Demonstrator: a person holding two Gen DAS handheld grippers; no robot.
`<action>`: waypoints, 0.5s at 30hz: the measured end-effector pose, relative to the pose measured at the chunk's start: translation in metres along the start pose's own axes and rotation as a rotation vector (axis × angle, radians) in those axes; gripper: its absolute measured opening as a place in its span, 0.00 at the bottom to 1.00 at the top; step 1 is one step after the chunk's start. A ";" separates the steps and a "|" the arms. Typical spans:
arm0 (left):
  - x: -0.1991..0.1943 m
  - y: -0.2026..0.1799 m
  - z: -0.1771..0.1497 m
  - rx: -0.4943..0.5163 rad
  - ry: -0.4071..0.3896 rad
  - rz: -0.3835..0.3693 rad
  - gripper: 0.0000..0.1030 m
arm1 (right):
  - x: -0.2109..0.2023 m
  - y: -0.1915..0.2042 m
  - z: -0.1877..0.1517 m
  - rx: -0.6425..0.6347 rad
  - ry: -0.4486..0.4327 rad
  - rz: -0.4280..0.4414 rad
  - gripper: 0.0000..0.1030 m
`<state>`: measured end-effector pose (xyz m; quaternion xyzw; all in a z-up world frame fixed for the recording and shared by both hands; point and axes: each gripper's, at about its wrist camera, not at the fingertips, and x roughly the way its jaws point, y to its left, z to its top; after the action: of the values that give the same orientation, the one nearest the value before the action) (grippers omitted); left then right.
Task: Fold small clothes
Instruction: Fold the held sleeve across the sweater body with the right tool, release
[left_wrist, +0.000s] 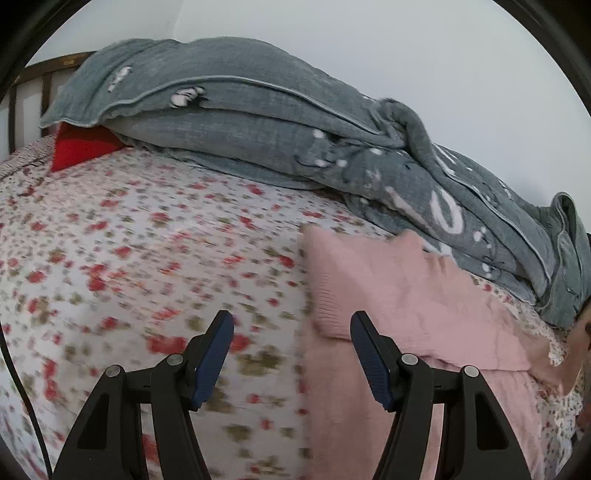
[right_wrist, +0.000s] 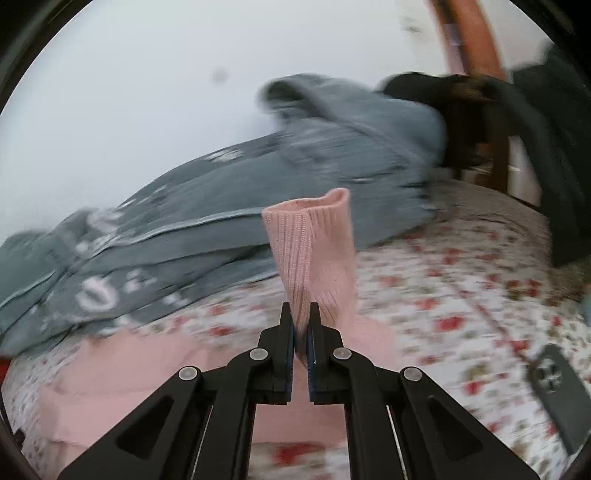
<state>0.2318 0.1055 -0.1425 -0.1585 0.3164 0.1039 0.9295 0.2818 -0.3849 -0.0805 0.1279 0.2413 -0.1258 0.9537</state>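
A pink knit sweater (left_wrist: 417, 295) lies on the flowered bedsheet (left_wrist: 129, 258), one sleeve folded across its body. My left gripper (left_wrist: 291, 321) hovers open over the sweater's left edge, nothing between its blue pads. In the right wrist view my right gripper (right_wrist: 300, 314) is shut on the ribbed cuff of the pink sleeve (right_wrist: 314, 251), which stands up above the fingertips. The rest of the sweater (right_wrist: 147, 376) spreads below and to the left of that gripper.
A rumpled grey quilt (left_wrist: 258, 122) runs along the far side of the bed against the white wall. A red pillow (left_wrist: 81, 147) pokes out at the far left. A dark phone (right_wrist: 557, 391) lies on the sheet at the right, near dark clothing (right_wrist: 480, 122) on a wooden chair.
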 end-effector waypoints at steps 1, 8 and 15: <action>-0.002 0.006 0.002 -0.001 -0.005 0.011 0.62 | 0.000 0.021 -0.002 -0.031 0.014 0.026 0.06; -0.016 0.054 0.015 -0.015 -0.045 0.043 0.62 | -0.002 0.174 -0.034 -0.191 0.119 0.214 0.05; -0.023 0.089 0.023 -0.094 -0.044 -0.030 0.62 | -0.001 0.299 -0.083 -0.349 0.243 0.351 0.05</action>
<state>0.2006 0.1945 -0.1312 -0.2044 0.2884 0.1082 0.9292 0.3362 -0.0795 -0.0958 0.0155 0.3460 0.1014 0.9326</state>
